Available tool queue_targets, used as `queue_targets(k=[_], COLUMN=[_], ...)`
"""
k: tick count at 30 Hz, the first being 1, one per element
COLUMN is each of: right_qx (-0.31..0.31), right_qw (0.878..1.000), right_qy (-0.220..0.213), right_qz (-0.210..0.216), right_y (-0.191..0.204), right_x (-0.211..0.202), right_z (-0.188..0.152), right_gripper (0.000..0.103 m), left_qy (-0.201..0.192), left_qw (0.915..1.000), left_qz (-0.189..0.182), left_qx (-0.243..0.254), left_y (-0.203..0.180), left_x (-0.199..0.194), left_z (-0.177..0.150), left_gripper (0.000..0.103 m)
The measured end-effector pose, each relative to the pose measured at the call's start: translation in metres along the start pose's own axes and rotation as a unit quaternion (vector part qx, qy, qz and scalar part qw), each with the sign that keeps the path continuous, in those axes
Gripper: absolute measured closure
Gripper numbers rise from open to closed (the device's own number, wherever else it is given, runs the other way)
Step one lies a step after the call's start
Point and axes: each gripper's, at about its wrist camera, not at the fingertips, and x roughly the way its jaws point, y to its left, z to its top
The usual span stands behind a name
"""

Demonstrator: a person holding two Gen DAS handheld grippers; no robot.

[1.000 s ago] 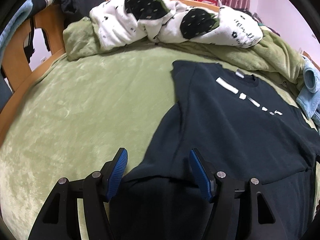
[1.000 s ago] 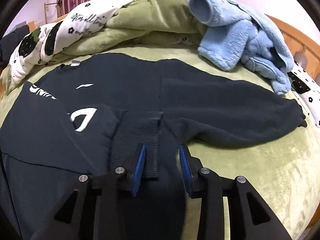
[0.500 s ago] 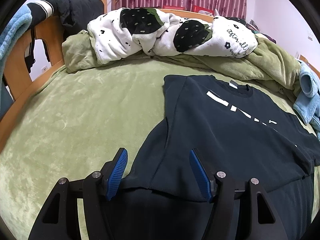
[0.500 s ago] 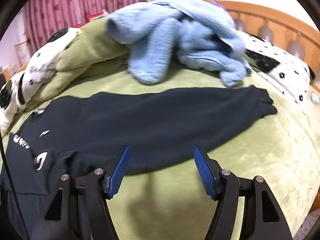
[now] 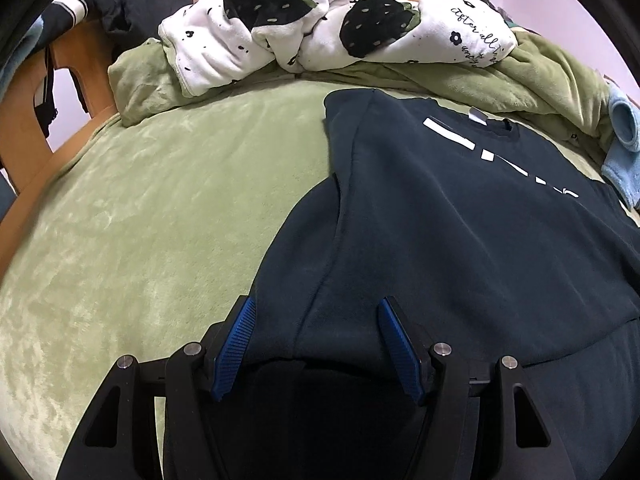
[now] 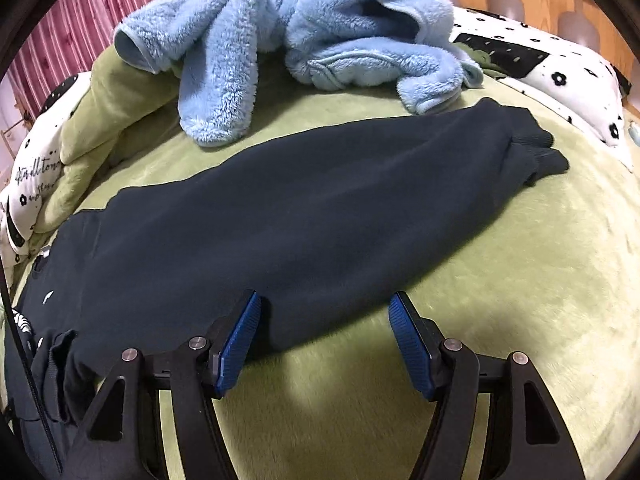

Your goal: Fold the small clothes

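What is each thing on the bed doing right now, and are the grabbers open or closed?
dark sweatshirt: spread flat, one side folded over its front.
long sleeve: stretched out flat, not folded in yet.
blue fleece: crumpled in a heap.
white blanket: bunched up.
left gripper: open, over the sweatshirt.
right gripper: open, holding nothing.

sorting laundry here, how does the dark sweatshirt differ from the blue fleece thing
The dark sweatshirt lies spread flat on the bed, one sleeve stretched out; the blue fleece garment sits in a crumpled heap. The sweatshirt looks smooth and navy-black with white print, the fleece fluffy and pale blue. Both rest on the green cover, ungripped.
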Motion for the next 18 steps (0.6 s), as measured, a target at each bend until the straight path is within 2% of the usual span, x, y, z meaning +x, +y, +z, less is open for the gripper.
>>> queue_targets(k=[1, 2, 3, 4, 5, 7, 9, 13, 18], right_qx=[0.000, -0.002, -0.006, -0.010, -0.017, -0.031, -0.041, -0.035, -0.063], right_qw=[1.000, 1.000, 1.000, 1.000, 1.000, 0.999, 0.999, 0.997, 0.992], right_qy=[-0.004, -0.006, -0.005, -0.004, -0.005, -0.015, -0.030, -0.066, -0.103], right_qz=[-0.002, -0.005, -0.004, 0.000, 0.004, -0.007, -0.011, 0.018, 0.047], right_y=[0.000, 0.002, 0.004, 0.005, 0.008, 0.014, 0.020, 0.034, 0.073], right_x=[0.001, 0.003, 0.006, 0.008, 0.009, 0.007, -0.001, -0.039, -0.090], right_z=[0.001, 0.003, 0.005, 0.007, 0.009, 0.011, 0.014, 0.027, 0.035], right_gripper=[0.043, 0.056, 0.064, 0.081, 0.094, 0.098, 0.098, 0.098, 0.098], left_qy=[0.002, 0.003, 0.004, 0.004, 0.003, 0.004, 0.004, 0.005, 0.007], left_qw=[1.0000, 1.0000, 1.0000, 1.0000, 1.0000, 1.0000, 1.0000, 1.0000, 0.9997], left_qz=[-0.001, 0.000, 0.000, 0.002, 0.003, 0.003, 0.004, -0.006, -0.018], left_qx=[-0.001, -0.001, 0.001, 0.002, 0.003, 0.005, 0.002, -0.006, -0.017], left_y=[0.001, 0.001, 0.000, 0.000, 0.000, -0.001, 0.001, 0.007, 0.014], left_x=[0.001, 0.002, 0.003, 0.003, 0.003, 0.003, 0.002, -0.002, -0.008], left_z=[0.000, -0.001, -0.001, -0.001, -0.001, -0.001, -0.001, 0.000, 0.000], left_gripper=[0.040, 0.040, 0.040, 0.040, 0.041, 0.042, 0.049, 0.056, 0.066])
